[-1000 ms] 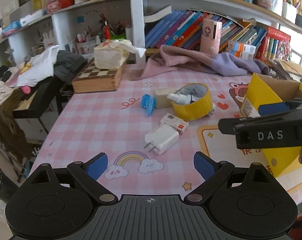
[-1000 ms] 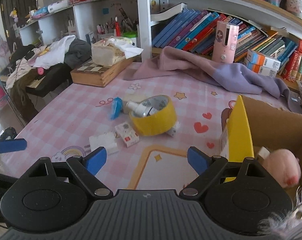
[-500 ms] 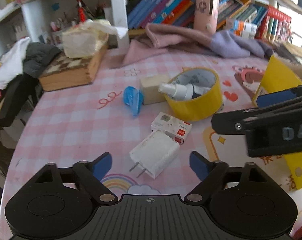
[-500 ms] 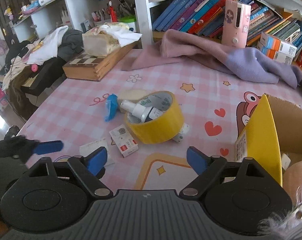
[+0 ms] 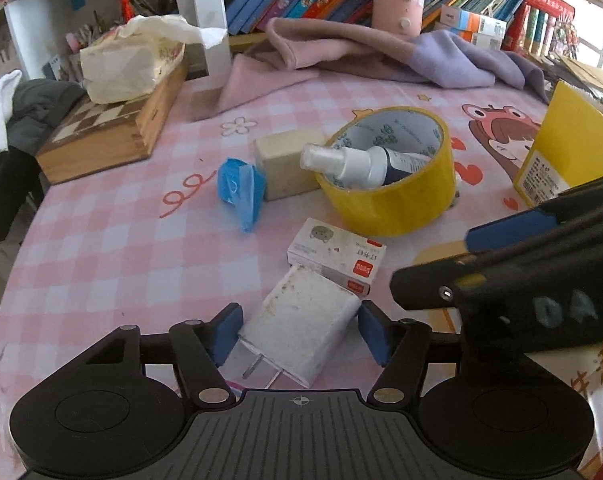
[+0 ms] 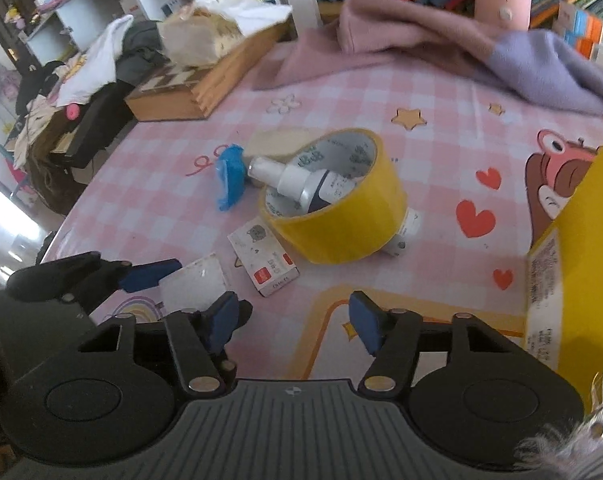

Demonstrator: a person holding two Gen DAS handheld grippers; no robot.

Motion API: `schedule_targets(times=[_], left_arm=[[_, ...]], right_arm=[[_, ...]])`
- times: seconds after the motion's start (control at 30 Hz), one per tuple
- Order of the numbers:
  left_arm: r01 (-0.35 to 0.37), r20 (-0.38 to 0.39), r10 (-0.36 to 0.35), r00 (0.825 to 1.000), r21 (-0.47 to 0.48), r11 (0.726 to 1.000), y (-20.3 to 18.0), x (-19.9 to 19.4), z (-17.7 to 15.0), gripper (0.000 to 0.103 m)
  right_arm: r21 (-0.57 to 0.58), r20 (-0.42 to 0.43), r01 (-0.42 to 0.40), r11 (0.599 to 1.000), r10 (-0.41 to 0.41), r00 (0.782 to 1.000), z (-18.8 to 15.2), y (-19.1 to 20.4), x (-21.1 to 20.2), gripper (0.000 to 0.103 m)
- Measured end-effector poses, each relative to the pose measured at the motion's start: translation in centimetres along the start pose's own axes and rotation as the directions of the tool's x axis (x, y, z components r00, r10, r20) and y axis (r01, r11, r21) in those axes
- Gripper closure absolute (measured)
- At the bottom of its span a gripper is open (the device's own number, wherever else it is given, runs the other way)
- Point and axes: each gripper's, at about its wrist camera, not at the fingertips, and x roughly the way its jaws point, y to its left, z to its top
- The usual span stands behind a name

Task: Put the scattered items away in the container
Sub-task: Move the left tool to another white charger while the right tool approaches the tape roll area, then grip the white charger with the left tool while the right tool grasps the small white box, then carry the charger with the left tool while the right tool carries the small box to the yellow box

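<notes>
Pink checked tablecloth (image 5: 101, 248) covers the table in front of crowded bookshelves, with a wooden chessboard box (image 5: 101, 132) at the upper left of the left wrist view and a pink-and-lilac garment (image 5: 365, 56) heaped along the back.

Low in that view the left gripper (image 5: 297, 334) straddles a white plug-in charger (image 5: 301, 328), its prongs pointing toward the camera. The jaws are closing with the charger between them; the left pad looks to be at its side, while a thin gap shows at the right pad, so the grip is not yet firm. Approaching across the charger's flat sides probably gives the pads the best faces to press on.

The right gripper (image 6: 293, 320), low in its own view, is also closing, with only bare cloth between its fingers. It seems aimed at the small white box with a red label (image 6: 267, 260) just ahead.

A yellow tape roll (image 5: 389, 176) in mid-frame cradles a white spray bottle (image 5: 361, 166), beside a blue crumpled wrapper (image 5: 239, 188) and a beige block (image 5: 287, 168). The yellow cardboard box (image 5: 569, 152), the container, stands at the right edge, near enough for a short carry.
</notes>
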Motion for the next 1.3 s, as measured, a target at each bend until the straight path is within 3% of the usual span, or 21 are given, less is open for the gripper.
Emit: schedule_targets(times=[0.2, 0.4, 0.57, 0.6, 0.67, 0.8, 0.9, 0.97, 1.1, 1.2, 1.3], left_arm=[[-0.037, -0.039, 0.036, 0.999, -0.034, 0.999, 1.3, -0.9, -0.8, 0.041], [-0.068, -0.059, 0.061, 0.996, -0.139, 0.988, 3.7, -2.4, -2.3, 0.041], [-0.070, -0.061, 0.061, 0.996, -0.170, 0.983, 4.1, -3.1, -3.3, 0.040], [-0.070, -0.062, 0.060, 0.996, -0.169, 0.983, 4.1, -3.1, -3.3, 0.040], [-0.070, -0.064, 0.061, 0.996, -0.158, 0.985, 4.0, -3.2, -3.3, 0.039], [-0.069, -0.057, 0.061, 0.997, -0.150, 0.986, 4.0, -3.3, -3.6, 0.038], [-0.072, -0.057, 0.064, 0.996, -0.149, 0.986, 4.0, -3.3, -3.7, 0.036], [-0.089, -0.056, 0.082, 0.995, -0.143, 0.986, 4.0, -3.3, -3.8, 0.031], [-0.100, -0.064, 0.092, 0.994, -0.144, 0.984, 4.0, -3.1, -3.9, 0.031], [-0.094, -0.053, 0.088, 0.995, -0.147, 0.985, 4.0, -3.2, -4.0, 0.041], [-0.101, -0.056, 0.093, 0.994, -0.153, 0.983, 4.0, -3.3, -4.0, 0.041]], right_arm=[[-0.045, -0.033, -0.024, 0.999, 0.023, 0.999, 0.8, 0.9, 1.8, 0.053], [-0.140, -0.046, -0.008, 0.990, 0.002, 0.999, 1.4, 2.4, 3.8, 0.053], [-0.243, -0.002, 0.035, 0.969, -0.037, 0.999, 1.4, 4.1, 4.9, 0.053], [-0.269, 0.005, 0.046, 0.962, -0.047, 0.999, 1.3, 4.5, 5.1, 0.055], [-0.315, 0.005, 0.043, 0.948, -0.044, 0.999, 1.2, 5.0, 5.1, 0.072], [-0.350, -0.017, 0.011, 0.937, -0.018, 1.000, 0.8, 5.4, 5.0, 0.073], [-0.346, -0.012, 0.014, 0.938, -0.020, 1.000, 1.1, 5.7, 5.3, 0.061], [-0.354, -0.006, 0.009, 0.935, -0.011, 1.000, 1.1, 6.0, 5.5, 0.059], [-0.376, 0.025, 0.024, 0.926, -0.016, 1.000, 1.1, 6.4, 5.9, 0.059], [-0.388, 0.032, 0.024, 0.922, -0.013, 0.999, 1.2, 6.6, 5.9, 0.074], [-0.382, 0.029, 0.026, 0.924, -0.016, 0.999, 1.2, 6.5, 5.8, 0.075]])
